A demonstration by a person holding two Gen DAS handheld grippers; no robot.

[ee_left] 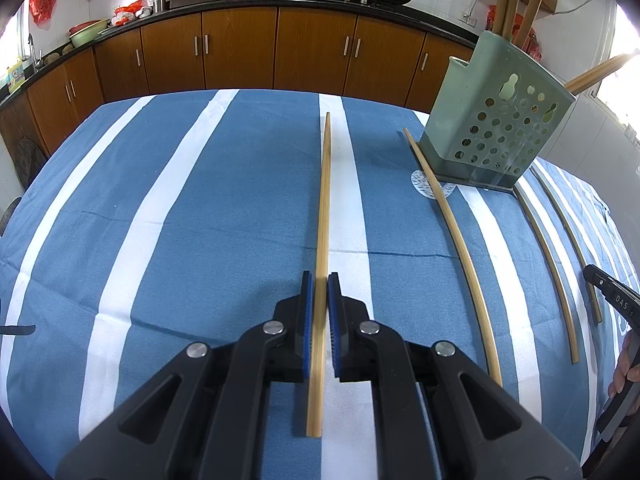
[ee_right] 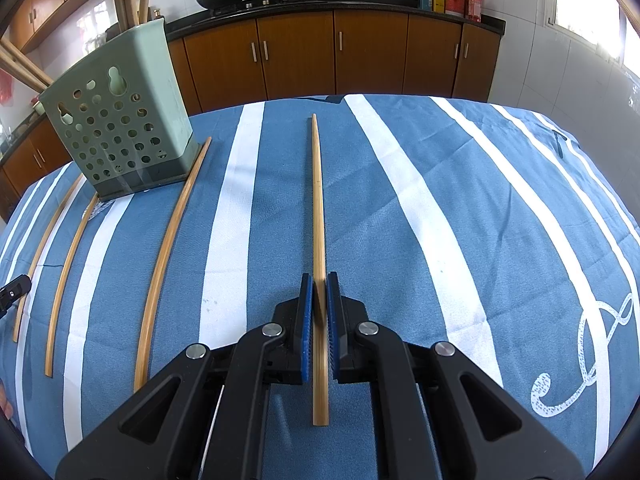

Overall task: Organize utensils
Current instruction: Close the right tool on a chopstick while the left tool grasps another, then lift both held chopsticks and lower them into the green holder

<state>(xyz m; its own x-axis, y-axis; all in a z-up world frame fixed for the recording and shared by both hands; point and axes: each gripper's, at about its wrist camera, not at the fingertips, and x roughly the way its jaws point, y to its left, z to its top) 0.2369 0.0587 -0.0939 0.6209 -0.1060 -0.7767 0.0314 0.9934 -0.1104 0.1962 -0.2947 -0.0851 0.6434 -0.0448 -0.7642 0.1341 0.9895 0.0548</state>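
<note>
On the right tongs' [ee_left: 612,300] black body, white lettering "DAS".

The left tongs [ee_left: 319,280] are pointing toward 12 o'clock in their own view and angling downward, their blue-padded jaws pressing in on a chopstick [ee_left: 322,248] that is running straight out between them. The right tongs [ee_right: 319,280] are sitting in the same pose, tilting down toward 12 o'clock, jaws clamping a second chopstick [ee_right: 319,220]. In the left wrist view, part of the right tongs' black body is showing at about 4 o'clock, with the fingers [ee_left: 622,364] of the person's right hand wrapping round its grip.
</note>
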